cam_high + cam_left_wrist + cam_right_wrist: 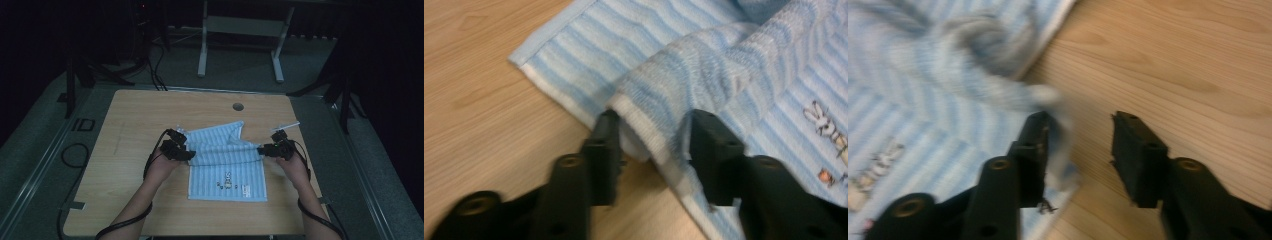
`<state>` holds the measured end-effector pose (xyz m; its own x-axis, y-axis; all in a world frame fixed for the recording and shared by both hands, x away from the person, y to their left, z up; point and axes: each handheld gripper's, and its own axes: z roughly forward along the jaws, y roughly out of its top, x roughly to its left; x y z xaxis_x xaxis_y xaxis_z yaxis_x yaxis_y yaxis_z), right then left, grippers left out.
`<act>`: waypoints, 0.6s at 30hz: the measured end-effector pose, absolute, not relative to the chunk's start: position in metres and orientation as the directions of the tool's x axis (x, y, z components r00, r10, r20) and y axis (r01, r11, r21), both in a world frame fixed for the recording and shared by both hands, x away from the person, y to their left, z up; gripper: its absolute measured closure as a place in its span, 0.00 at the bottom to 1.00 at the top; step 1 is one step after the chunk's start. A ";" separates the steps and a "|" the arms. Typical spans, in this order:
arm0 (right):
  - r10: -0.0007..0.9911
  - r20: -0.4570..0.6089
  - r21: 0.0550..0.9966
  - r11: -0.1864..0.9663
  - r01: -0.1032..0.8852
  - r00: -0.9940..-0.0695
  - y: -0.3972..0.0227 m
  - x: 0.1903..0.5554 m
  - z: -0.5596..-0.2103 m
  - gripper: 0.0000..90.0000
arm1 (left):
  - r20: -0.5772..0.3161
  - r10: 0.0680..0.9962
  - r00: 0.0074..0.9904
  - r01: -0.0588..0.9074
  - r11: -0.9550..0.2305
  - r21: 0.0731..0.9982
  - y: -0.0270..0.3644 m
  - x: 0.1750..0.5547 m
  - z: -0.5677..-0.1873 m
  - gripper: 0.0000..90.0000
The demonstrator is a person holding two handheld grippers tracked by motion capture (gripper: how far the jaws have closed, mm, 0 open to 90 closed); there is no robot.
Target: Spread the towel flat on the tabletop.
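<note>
A light blue striped towel (227, 160) with a small rabbit picture lies on the wooden table (140, 115), its far part folded over toward me and rumpled. My left gripper (189, 154) is at the fold's left end. In the left gripper view a folded, white-edged corner of the towel (704, 65) lies loose between the parted jaws of the left gripper (654, 125), so it is open. My right gripper (261, 149) is at the fold's right end. In the right gripper view the towel (938, 85) has its blurred edge against one jaw of the right gripper (1080, 122), whose jaws stand apart over bare wood.
A round cable hole (238, 106) sits near the table's far edge. A small pale strip (290, 125) lies just beyond the right gripper. Behind the table stands a white desk frame (240, 30). Cables (75, 150) loop on the floor at the left.
</note>
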<state>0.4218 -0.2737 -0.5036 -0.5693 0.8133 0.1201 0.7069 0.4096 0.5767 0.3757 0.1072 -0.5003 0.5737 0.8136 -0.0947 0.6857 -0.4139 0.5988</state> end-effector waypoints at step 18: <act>0.692 0.147 0.594 0.509 0.622 -0.707 -0.273 0.326 -0.515 0.65 | -0.127 0.663 0.738 0.567 -0.507 0.649 0.099 0.284 -0.502 0.59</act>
<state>0.3256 -0.2728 -0.5154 -0.7068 0.6920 0.1471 0.6223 0.5093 0.5944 0.2838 0.0987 -0.5017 0.7377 0.6631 -0.1269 0.5670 -0.5066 0.6495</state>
